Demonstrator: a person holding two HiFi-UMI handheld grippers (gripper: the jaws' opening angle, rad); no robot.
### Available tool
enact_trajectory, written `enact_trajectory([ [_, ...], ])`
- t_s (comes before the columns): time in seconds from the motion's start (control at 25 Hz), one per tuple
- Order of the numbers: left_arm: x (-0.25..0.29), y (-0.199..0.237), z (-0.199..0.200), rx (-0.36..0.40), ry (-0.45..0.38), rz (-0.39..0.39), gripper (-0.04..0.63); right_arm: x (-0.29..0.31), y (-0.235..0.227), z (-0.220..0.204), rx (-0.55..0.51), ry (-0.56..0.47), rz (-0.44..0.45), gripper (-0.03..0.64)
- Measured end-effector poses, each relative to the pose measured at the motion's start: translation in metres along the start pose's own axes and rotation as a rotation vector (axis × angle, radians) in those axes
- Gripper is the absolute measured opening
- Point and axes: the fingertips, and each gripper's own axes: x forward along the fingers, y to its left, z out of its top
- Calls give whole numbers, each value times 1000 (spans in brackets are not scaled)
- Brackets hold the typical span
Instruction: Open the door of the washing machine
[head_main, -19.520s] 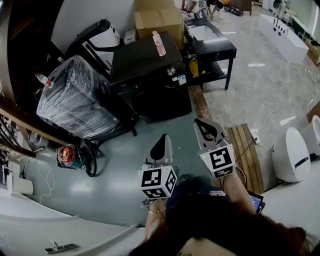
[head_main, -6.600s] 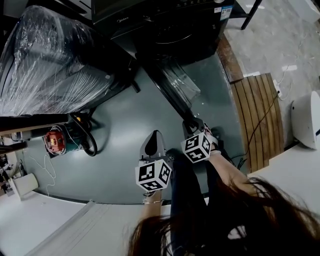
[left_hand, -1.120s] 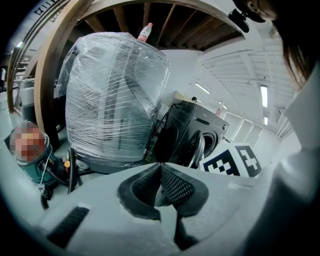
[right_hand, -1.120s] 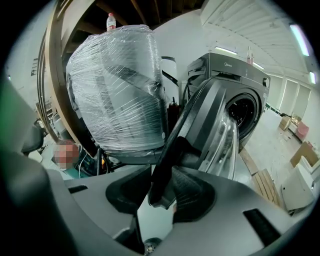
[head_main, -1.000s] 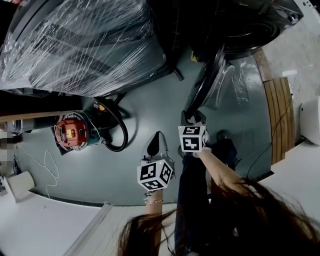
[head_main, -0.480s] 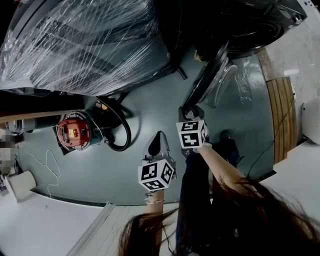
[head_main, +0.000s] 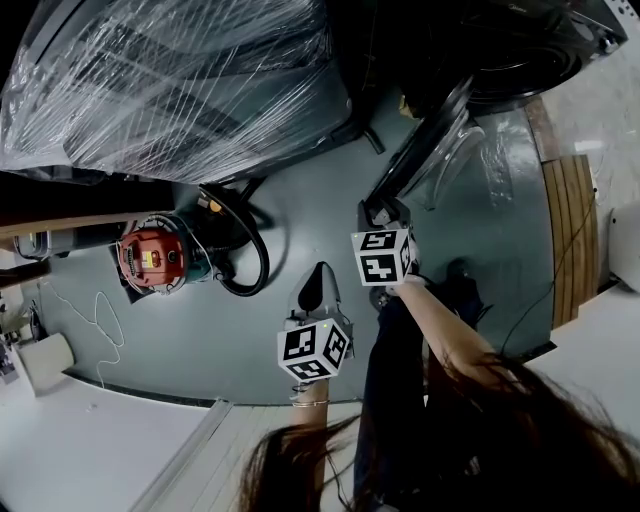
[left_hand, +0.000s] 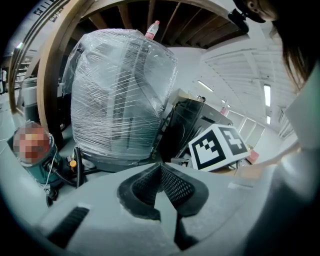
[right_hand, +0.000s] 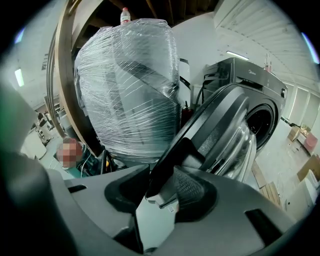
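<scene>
The black washing machine (head_main: 500, 50) stands at the top right with its round door (head_main: 430, 140) swung open towards me. My right gripper (head_main: 378, 212) is at the door's free edge. In the right gripper view the dark door rim (right_hand: 225, 120) runs down between the jaws of that gripper (right_hand: 160, 187), which are opening around it; the left pad stands off the rim. My left gripper (head_main: 315, 280) hangs lower, over bare floor and apart from the door. In the left gripper view its jaws (left_hand: 160, 172) are shut, with nothing between them.
A large appliance wrapped in plastic film (head_main: 170, 80) stands left of the washer. A red machine (head_main: 150, 260) with a black hose (head_main: 240, 250) lies on the floor at the left. Wooden slats (head_main: 570, 230) run along the right. A white ledge (head_main: 80, 440) is at the lower left.
The door, shut in the oldest frame, now stands open and has swung slightly wider over the last second. My right gripper followed its edge. The left gripper barely shifted.
</scene>
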Motion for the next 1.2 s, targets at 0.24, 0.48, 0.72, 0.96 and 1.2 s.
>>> enact_trajectory([
  [0.24, 2, 7, 2, -4, 0, 1, 12, 7, 6, 7, 9, -15, -3, 138],
  [0.48, 5, 10, 5, 3, 6, -6, 12, 14, 12, 15, 4, -23, 13, 138],
  [0.72, 5, 13, 4, 13, 13, -9, 12, 23, 17, 25, 1, -43, 22, 138],
  [0.96, 4, 21, 4, 11, 18, -10, 12, 32, 28, 30, -13, -36, 25, 110],
  [1.2, 2, 26, 8, 5, 9, -8, 12, 34, 36, 25, -20, -31, 34, 103],
])
